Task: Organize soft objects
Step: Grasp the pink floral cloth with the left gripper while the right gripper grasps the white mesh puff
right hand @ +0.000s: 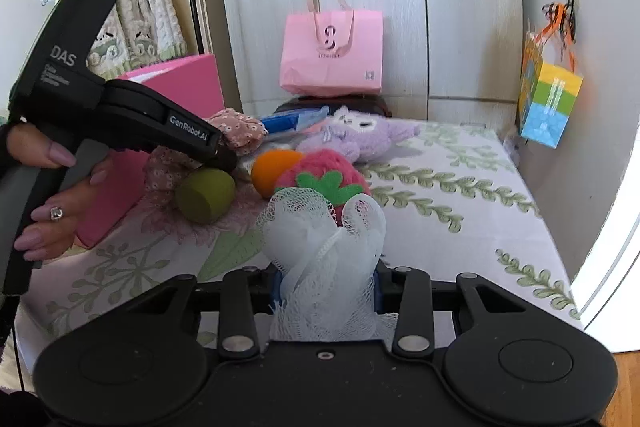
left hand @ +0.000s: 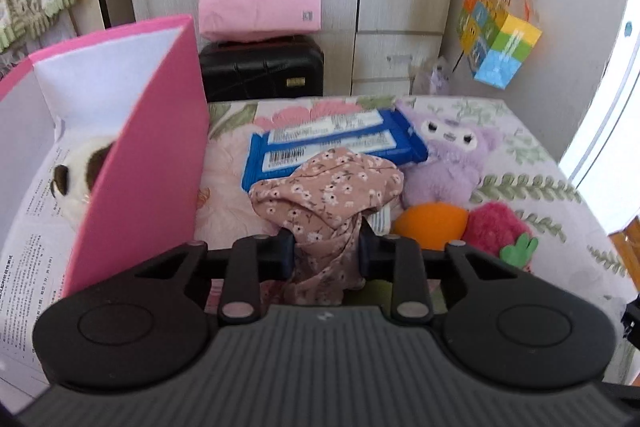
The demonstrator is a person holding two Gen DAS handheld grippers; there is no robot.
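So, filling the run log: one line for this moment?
left tool: shut on floral cloth | right tool: shut on white mesh

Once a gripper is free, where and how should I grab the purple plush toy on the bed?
Grip the purple plush toy across its narrower body, below the wide head, coming from above and the near side. It lies face up with the strawberry plush and orange ball in front, so a low approach is likely blocked.
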